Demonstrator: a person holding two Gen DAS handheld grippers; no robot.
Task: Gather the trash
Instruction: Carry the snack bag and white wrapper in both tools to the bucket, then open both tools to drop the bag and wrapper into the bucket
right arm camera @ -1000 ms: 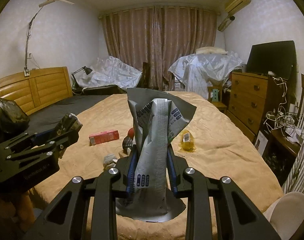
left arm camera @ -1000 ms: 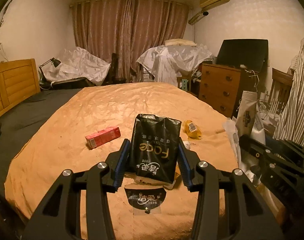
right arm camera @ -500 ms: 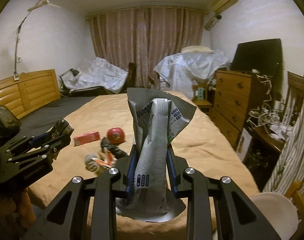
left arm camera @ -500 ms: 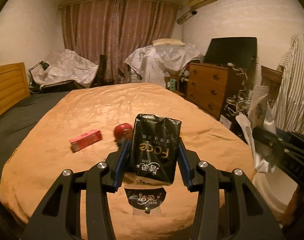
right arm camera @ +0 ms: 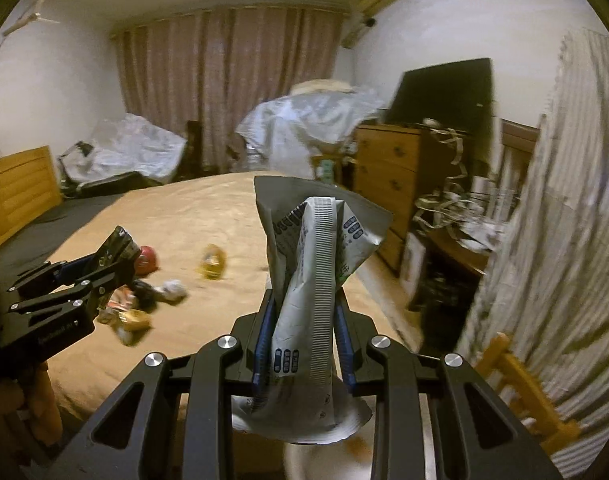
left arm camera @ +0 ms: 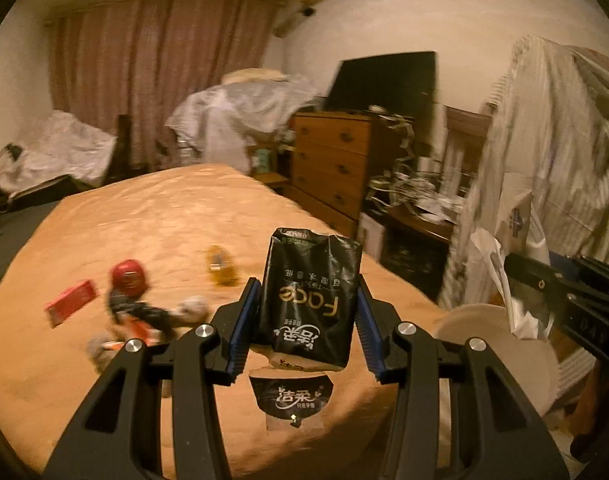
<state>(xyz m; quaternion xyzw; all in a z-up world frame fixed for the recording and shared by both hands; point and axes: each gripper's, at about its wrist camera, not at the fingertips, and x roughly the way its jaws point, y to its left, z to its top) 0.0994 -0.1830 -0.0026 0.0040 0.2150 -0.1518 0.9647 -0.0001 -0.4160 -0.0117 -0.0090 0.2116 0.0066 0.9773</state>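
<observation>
- Your left gripper [left arm camera: 308, 312] clamps the black tissue pack [left arm camera: 312, 296] upright between its pads.
- Your right gripper [right arm camera: 304, 340] pinches the crumpled grey wrapper [right arm camera: 312, 292], which stands up past the fingertips.

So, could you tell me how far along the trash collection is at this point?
Nothing visibly binned yet. In hand: the left gripper is shut on a black tissue pack, and the right gripper is shut on a grey wrapper, near a white bin beside the bed. Left on the bed: a red box, a red round item, a yellow wrapper and crumpled scraps.
</observation>
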